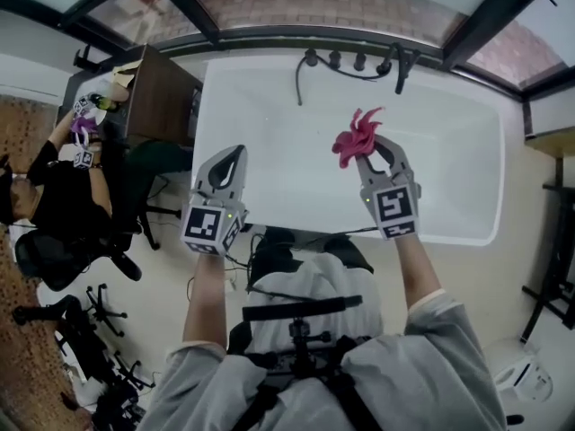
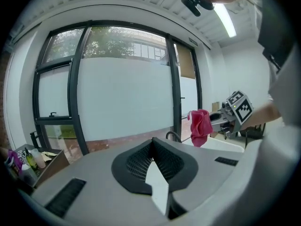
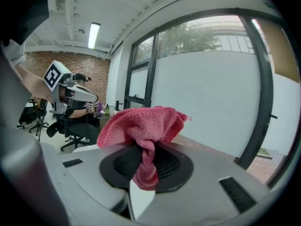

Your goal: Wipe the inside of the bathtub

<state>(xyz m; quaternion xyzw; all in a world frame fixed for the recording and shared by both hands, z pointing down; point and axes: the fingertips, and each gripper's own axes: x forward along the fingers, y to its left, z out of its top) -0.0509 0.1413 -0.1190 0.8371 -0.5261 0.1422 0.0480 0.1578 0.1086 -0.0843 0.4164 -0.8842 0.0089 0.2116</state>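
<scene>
A white bathtub (image 1: 449, 151) lies below me in the head view, with dark taps and a hose (image 1: 355, 63) at its far rim. My right gripper (image 1: 367, 151) is held above the tub, shut on a pink cloth (image 1: 356, 135) that bunches up out of its jaws. The same pink cloth (image 3: 141, 131) fills the right gripper view, pinched between the jaws. My left gripper (image 1: 231, 157) hovers over the tub's left part, jaws shut with nothing between them. The left gripper view shows the right gripper (image 2: 233, 114) and the pink cloth (image 2: 200, 127) to its right.
A brown desk (image 1: 157, 97) stands left of the tub, with a person in black (image 1: 54, 187) on an office chair beside it. Black-framed windows (image 2: 117, 93) rise behind the tub. A dark rack (image 1: 552, 268) stands at the right.
</scene>
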